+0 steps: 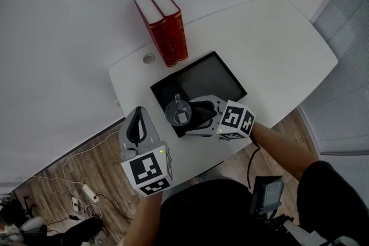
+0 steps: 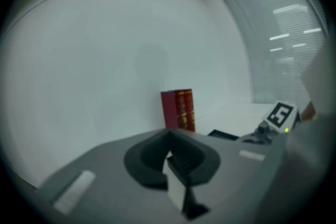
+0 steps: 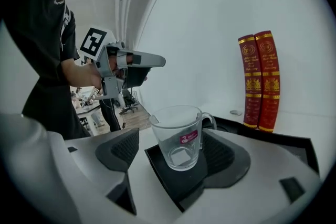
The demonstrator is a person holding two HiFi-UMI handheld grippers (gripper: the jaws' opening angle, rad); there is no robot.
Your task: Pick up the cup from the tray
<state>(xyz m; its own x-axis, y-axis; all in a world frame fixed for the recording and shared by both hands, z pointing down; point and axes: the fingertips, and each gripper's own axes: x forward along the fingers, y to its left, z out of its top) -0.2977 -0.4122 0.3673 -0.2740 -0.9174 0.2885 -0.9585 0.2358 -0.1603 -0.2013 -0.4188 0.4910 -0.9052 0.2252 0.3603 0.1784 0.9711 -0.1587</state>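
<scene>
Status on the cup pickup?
Approach looks done: the cup stands on the tray between the open fingers of the right gripper, pads not pressing. Nothing is gripped yet. Remaining: close, then lift. The left gripper hangs shut beside the tray.

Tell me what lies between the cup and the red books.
Only bare tray floor, then a strip of white table; nothing stands between cup and red books. The head view shows it.

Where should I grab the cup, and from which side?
Pinch the cup across its round glass body, one finger each side, coming in level from the near corner of the tray, where the open right gripper straddles it. It stands upright; the handle juts far-right, so stop short of it.
</scene>
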